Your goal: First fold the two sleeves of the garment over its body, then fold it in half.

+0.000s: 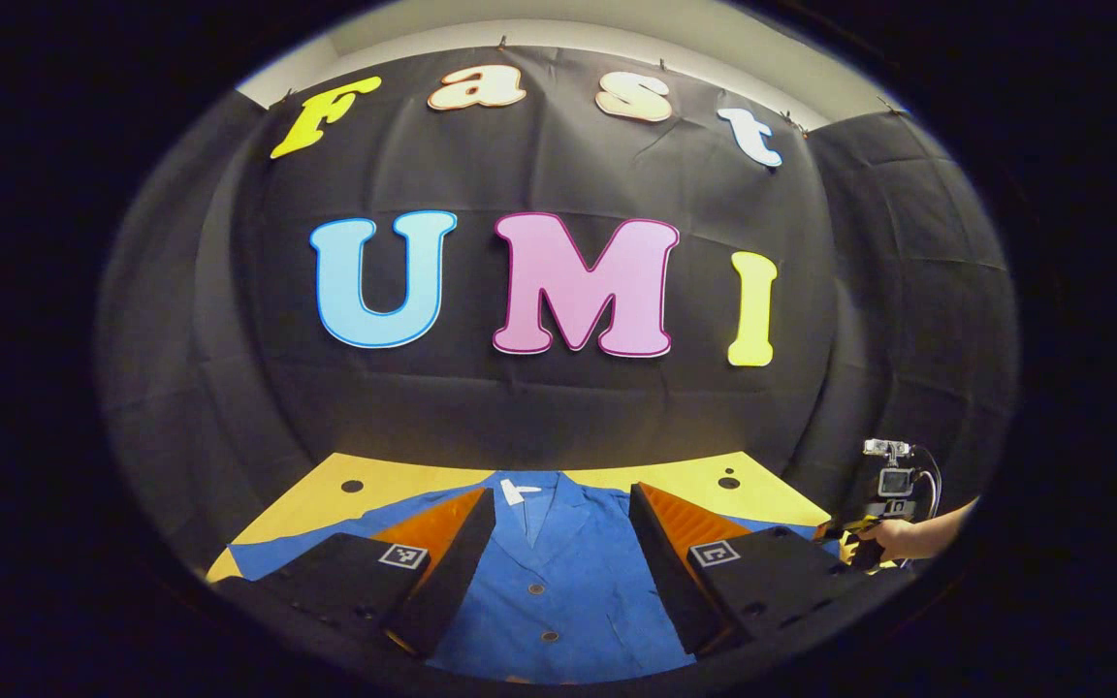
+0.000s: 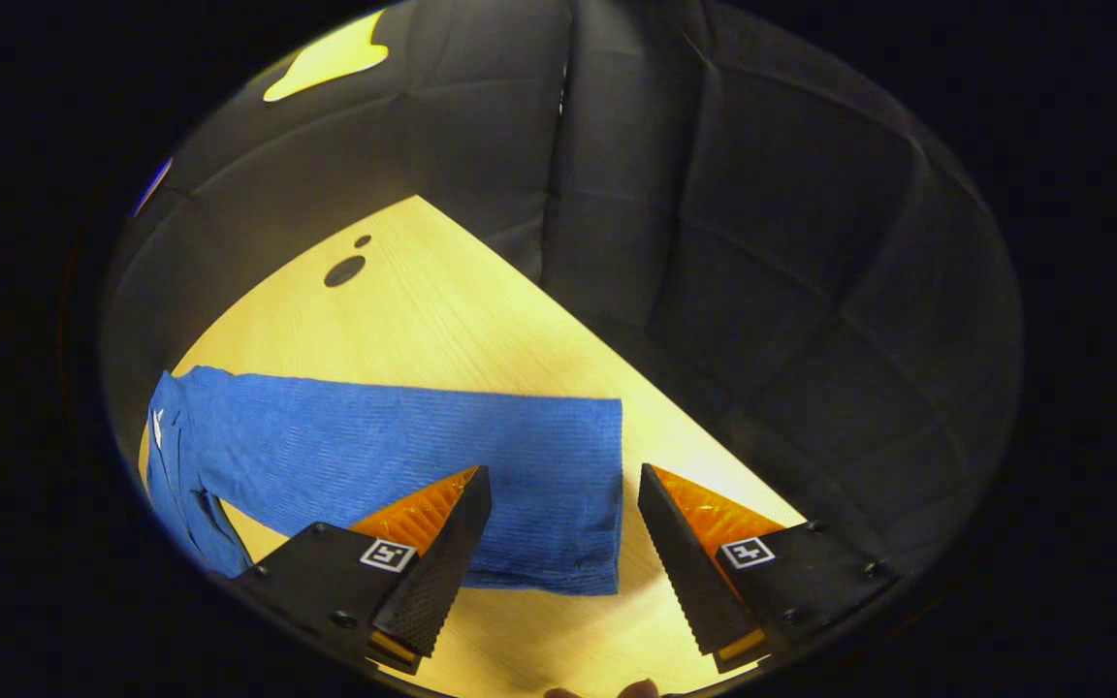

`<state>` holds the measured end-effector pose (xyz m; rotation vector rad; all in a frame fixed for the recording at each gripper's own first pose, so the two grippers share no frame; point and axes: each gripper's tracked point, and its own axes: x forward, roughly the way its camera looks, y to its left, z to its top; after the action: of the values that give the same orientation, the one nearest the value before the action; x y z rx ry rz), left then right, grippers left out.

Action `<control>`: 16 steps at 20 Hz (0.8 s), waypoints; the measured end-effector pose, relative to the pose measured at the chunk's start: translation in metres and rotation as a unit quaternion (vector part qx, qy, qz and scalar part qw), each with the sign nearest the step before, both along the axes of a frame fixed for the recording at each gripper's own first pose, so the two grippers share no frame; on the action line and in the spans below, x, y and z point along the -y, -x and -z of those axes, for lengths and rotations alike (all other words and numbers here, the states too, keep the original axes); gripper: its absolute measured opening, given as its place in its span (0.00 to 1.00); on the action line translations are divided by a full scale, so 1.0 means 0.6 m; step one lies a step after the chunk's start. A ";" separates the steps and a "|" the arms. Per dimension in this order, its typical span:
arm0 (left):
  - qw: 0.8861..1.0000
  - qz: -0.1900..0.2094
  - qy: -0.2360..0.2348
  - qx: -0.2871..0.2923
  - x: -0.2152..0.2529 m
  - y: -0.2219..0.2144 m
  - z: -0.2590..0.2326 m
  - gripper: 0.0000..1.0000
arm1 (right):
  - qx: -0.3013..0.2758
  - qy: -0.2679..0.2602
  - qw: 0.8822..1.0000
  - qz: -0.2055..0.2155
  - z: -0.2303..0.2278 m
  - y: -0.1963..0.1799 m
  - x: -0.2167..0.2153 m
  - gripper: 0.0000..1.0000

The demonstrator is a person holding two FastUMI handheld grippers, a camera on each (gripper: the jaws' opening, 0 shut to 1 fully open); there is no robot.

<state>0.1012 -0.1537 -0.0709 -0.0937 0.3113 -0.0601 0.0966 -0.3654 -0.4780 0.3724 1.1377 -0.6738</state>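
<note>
Item: blue button-front shirt (image 1: 558, 582), lying flat and face up on the yellow wooden worktop (image 1: 675, 480), collar with white neck label toward the booth wall. Buttons run down the middle of the body.

Sleeve: one sleeve (image 2: 394, 456) extends straight out from the shirt body across the worktop, unfolded; its cuff end lies farthest from the body.

Right tongs (image 2: 563, 543): released, jaws spread wide, hanging just above the cuff end of that sleeve, one finger over the cloth, the other past the cuff over bare wood. Nothing gripped.

Left tongs (image 1: 563, 553): released, jaws apart, poised over the shirt body below the collar, holding nothing.

Also present: a hand (image 1: 893, 538) on the far-side gripper at the shirt's sleeve side; two dark holes (image 1: 728, 480) in the worktop beyond the collar.

Step judged in hand: first sleeve fold, not yet begun. Next move likely calls for lowering the right tongs onto the cuff, pinching it, then carrying it over onto the shirt body.
</note>
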 end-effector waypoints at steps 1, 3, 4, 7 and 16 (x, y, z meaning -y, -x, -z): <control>1.000 0.008 0.005 -0.001 0.012 -0.004 0.000 0.80 | 0.014 0.012 1.000 0.006 -0.007 -0.006 0.007 0.99; 1.000 0.020 0.009 0.002 0.032 -0.012 -0.007 0.81 | 0.006 0.005 1.000 0.014 -0.004 0.005 0.012 0.92; 1.000 0.024 0.007 0.004 0.037 -0.016 -0.012 0.81 | 0.008 0.008 1.000 0.012 0.001 0.004 0.013 0.93; 1.000 0.025 0.000 0.005 0.041 -0.021 -0.012 0.81 | -0.006 -0.003 1.000 0.003 -0.002 0.004 0.004 0.80; 1.000 -0.005 0.005 -0.006 0.013 -0.017 -0.008 0.80 | -0.016 -0.045 0.998 0.028 0.002 -0.003 0.003 0.06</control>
<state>0.1115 -0.1617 -0.0662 -0.1061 0.3231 -0.0508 0.0985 -0.3669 -0.4794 0.4729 1.1949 -0.6819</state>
